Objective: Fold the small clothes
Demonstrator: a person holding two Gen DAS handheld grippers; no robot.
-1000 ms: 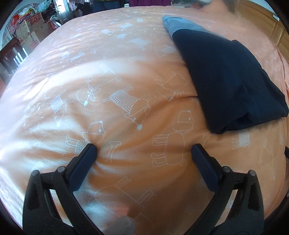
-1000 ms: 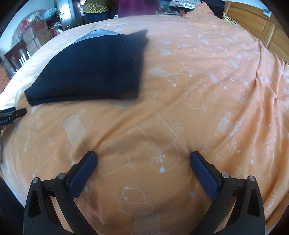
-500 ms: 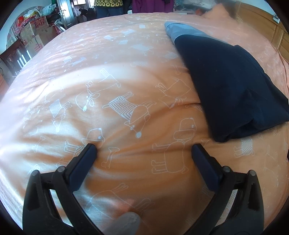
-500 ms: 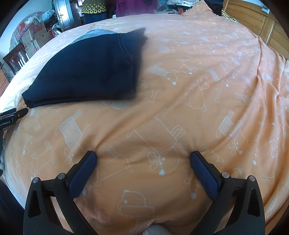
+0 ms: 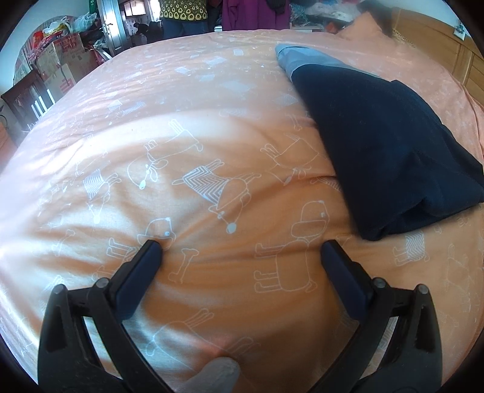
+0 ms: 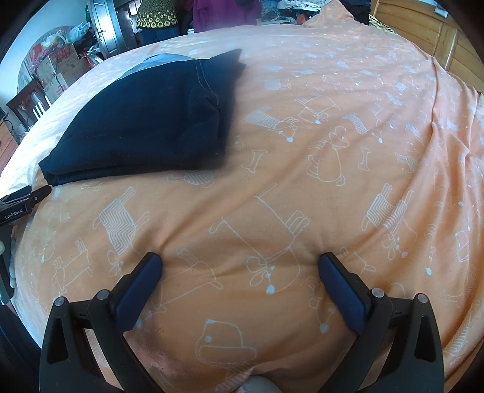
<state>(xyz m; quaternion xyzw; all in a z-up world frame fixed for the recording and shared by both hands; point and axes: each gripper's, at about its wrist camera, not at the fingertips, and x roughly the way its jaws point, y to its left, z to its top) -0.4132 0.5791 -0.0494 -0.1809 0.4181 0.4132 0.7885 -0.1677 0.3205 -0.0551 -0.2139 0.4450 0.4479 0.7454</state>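
Observation:
A folded dark navy garment (image 5: 384,145) lies on the orange bedspread (image 5: 181,121), with a grey-blue piece (image 5: 305,59) showing under its far end. It sits to the right in the left wrist view and to the upper left in the right wrist view (image 6: 151,121). My left gripper (image 5: 242,251) is open and empty, its fingertips resting on the bedspread left of the garment. My right gripper (image 6: 240,263) is open and empty, on the bedspread in front and to the right of the garment. The left gripper's tip (image 6: 27,198) shows at the right wrist view's left edge.
The bed has a wooden headboard (image 5: 453,51) at the right. Cardboard boxes and bags (image 5: 60,60) and a dark wooden chair (image 5: 27,96) stand beyond the bed's far left. Clothes hang at the back (image 6: 224,15). The bed's edge falls off at the left (image 6: 12,169).
Both grippers have drawn back and tilted slightly, so the garment sits a little lower and nearer in both views. Both stay open and empty.

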